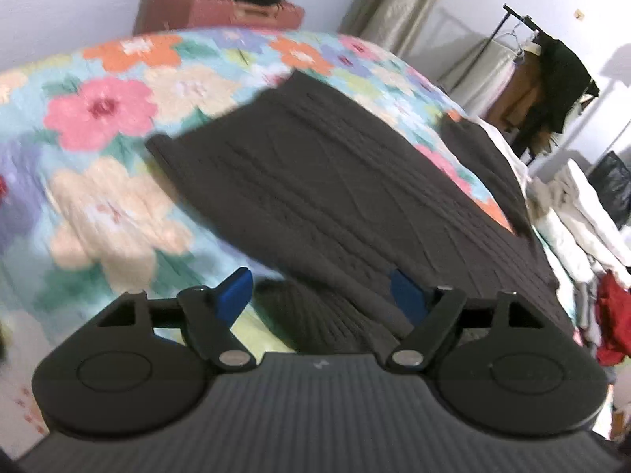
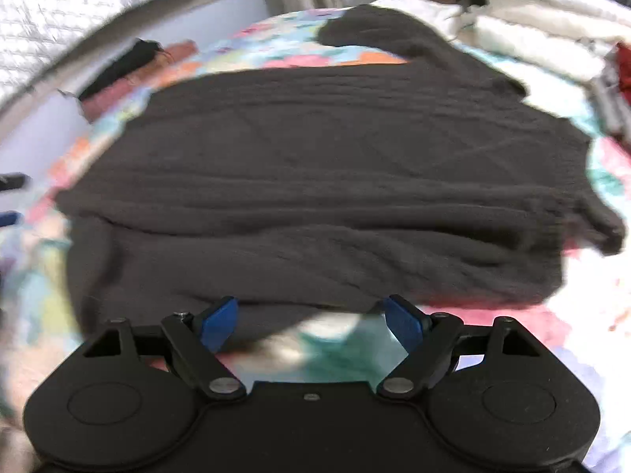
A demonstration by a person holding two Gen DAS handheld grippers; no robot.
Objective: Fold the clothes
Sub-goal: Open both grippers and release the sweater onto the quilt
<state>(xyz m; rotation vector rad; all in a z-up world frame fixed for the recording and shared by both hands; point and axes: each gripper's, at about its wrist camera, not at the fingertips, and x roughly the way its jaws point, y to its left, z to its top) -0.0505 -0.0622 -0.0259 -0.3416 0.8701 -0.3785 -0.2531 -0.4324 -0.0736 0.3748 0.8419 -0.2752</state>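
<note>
My left gripper (image 1: 321, 289) has its blue pads spread wide with nothing pinched. The ribbed hem of the dark brown cable-knit sweater (image 1: 335, 181) sits in the gap at bottom centre of the left wrist view, but the pads aren't pressing on it, so I read that as released.

My right gripper (image 2: 311, 317) is the same: pads splayed, only floral cover and the sweater's near edge showing between them at bottom centre. It's empty.

In the left wrist view the sweater runs diagonally from the upper middle of the frame down to lower right, lying flat on the quilted floral bedspread (image 1: 106, 126). In the right wrist view it fills the middle of the frame. There's a fold line across the lower third with a doubled layer below it, and one sleeve is thrown toward the top centre. My read is that one fold is already laid and the sleeve at the top isn't tucked yet.

I think it's spread out flat because a thick knit holds a crease poorly, so the bed carries it while the folds stack up.

Both frames are smeared, so the edges are soft.

A pile of white and red laundry (image 1: 591, 236) sits at the right edge of the left wrist view, probably unfolded stock kept off the work area. A dark and maroon folded stack (image 1: 221, 0) sits at the upper left, likely finished items.
</note>
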